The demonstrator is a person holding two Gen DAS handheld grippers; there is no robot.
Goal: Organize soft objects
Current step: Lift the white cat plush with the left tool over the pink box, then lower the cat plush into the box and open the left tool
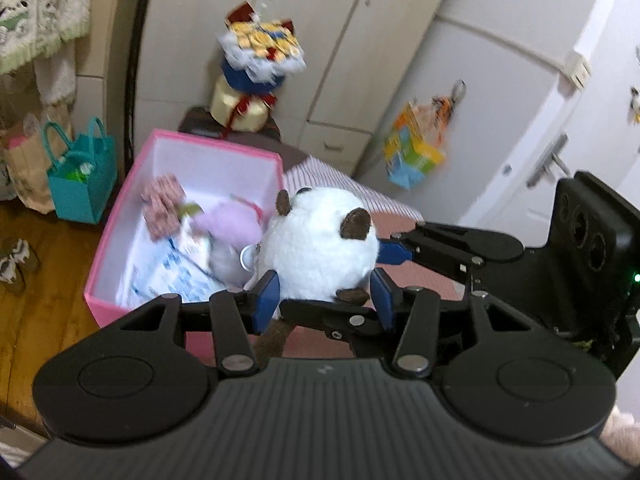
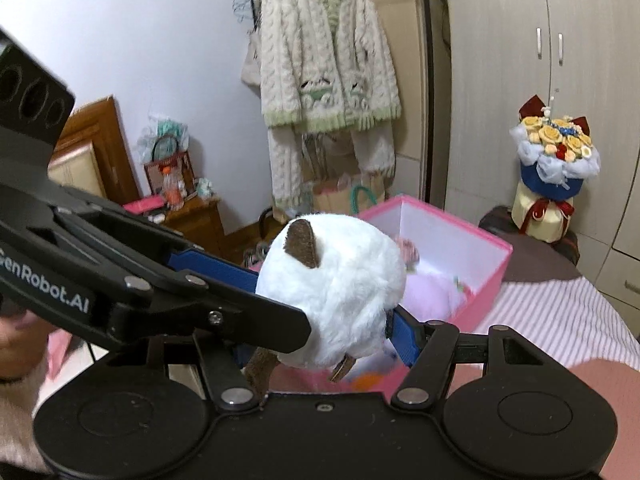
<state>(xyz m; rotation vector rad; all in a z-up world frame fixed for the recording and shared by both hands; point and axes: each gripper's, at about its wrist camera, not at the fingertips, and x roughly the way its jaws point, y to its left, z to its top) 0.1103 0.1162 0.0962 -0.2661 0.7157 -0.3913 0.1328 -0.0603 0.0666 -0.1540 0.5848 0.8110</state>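
A round white plush toy (image 1: pixel 320 240) with brown ears hangs in the air, held from two sides. My left gripper (image 1: pixel 324 292) has its blue pads (image 1: pixel 266 300) pressed on the toy's lower sides. My right gripper (image 1: pixel 344 280) comes in from the right, one blue finger on the toy's side and one black finger under it. In the right wrist view the plush toy (image 2: pixel 340 280) sits between my right gripper (image 2: pixel 324 320) and the left gripper (image 2: pixel 280 300), which hides my near left finger. Just beyond stands an open pink box (image 1: pixel 216 144) (image 2: pixel 448 216) holding a pale pink plush (image 1: pixel 232 224) and checked cloth (image 1: pixel 162 204).
The box rests on striped bedding (image 1: pixel 340 184) (image 2: pixel 560 312). A bouquet (image 1: pixel 260 52) (image 2: pixel 554 152) stands behind it by the wardrobe. A teal bag (image 1: pixel 80 176) sits on the wooden floor at left. A cardigan (image 2: pixel 328 60) hangs by the wall, a nightstand (image 2: pixel 192 216) beside it.
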